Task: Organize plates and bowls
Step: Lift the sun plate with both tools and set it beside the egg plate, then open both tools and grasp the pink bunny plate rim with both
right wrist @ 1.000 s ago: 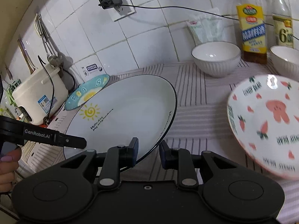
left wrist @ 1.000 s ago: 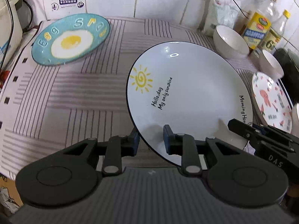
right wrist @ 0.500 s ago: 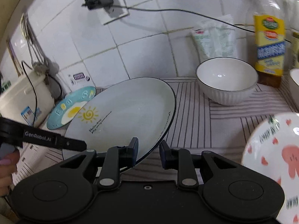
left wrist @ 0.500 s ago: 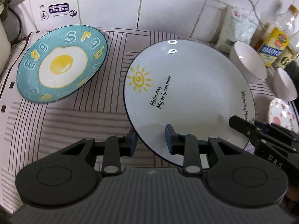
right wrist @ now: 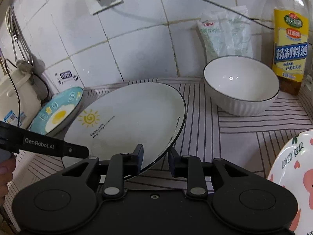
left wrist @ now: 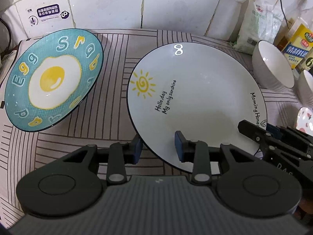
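The left tongs (left wrist: 158, 146) and the right tongs (right wrist: 155, 159) each straddle the near rim of the white sun plate (left wrist: 195, 101), one finger above and one below; whether they actually pinch it I cannot tell. The plate's underside is hidden. It hangs tilted over the striped cloth (left wrist: 115, 90), nearer the tiled wall than a second ago, just beside the egg plate (left wrist: 52, 78). A white bowl (right wrist: 241, 86) stands well apart.

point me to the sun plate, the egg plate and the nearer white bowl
sun plate (left wrist: 195, 98): left wrist view, bare white centre.
egg plate (left wrist: 51, 76): left wrist view, on the yolk.
white bowl (right wrist: 241, 82): right wrist view, inner wall.
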Tool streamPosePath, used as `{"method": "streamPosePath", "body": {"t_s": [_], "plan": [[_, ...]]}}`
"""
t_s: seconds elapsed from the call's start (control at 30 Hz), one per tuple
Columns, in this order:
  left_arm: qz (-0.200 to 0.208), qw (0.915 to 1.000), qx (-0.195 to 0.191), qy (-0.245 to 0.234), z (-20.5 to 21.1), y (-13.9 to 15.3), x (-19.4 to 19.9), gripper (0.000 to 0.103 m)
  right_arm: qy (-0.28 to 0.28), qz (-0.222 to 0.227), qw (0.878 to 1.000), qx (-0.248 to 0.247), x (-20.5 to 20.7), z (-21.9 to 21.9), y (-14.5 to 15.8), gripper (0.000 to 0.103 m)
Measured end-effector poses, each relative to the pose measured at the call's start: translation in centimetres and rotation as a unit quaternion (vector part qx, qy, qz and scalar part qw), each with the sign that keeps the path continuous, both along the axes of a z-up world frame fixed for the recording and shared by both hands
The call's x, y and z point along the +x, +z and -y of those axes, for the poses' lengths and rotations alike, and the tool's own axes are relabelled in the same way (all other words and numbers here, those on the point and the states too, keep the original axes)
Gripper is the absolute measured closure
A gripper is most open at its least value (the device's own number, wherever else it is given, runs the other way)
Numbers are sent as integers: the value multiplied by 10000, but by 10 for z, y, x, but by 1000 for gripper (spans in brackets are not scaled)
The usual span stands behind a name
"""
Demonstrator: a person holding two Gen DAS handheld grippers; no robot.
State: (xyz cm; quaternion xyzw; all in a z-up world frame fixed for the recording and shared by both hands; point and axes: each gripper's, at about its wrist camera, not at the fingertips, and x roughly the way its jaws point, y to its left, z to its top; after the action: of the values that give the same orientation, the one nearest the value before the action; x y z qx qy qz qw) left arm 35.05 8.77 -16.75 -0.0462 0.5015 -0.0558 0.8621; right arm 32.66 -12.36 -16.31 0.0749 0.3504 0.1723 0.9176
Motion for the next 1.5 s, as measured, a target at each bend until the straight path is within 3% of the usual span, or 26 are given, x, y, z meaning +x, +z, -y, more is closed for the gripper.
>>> {"method": "streamPosePath", "body": {"t_s": [0.17, 0.37, 0.67, 0.8, 0.93, 1.2, 1.5], "plan": [[68, 9998, 171, -5, 7, -1, -2, 68, -24, -115, 9999, -82, -2, -3, -3, 71], [-67, 10000, 57, 29, 6, 16, -12, 67, -39, 131, 9985, -528, -15, -7, 10, 64], [632, 9977, 74, -251, 23, 64, -53, 58, 112, 390, 9990, -161, -74, 12, 53, 47], [908, 9945, 100, -511, 39, 83, -75, 48, -54, 555, 9983, -188, -107, 25, 66, 37], [1170, 9900, 319, -722, 56, 94, -97, 38, -159, 594, 9979, -209, -137, 44, 77, 36], [1337, 9821, 212, -1310, 89, 101, -126, 24, -654, 739, 9944, -381, -182, 85, 87, 21], [1330, 9763, 51, -1709, 124, 83, -121, 10, -1652, 807, 9822, -380, -197, 121, 55, 17]]}}
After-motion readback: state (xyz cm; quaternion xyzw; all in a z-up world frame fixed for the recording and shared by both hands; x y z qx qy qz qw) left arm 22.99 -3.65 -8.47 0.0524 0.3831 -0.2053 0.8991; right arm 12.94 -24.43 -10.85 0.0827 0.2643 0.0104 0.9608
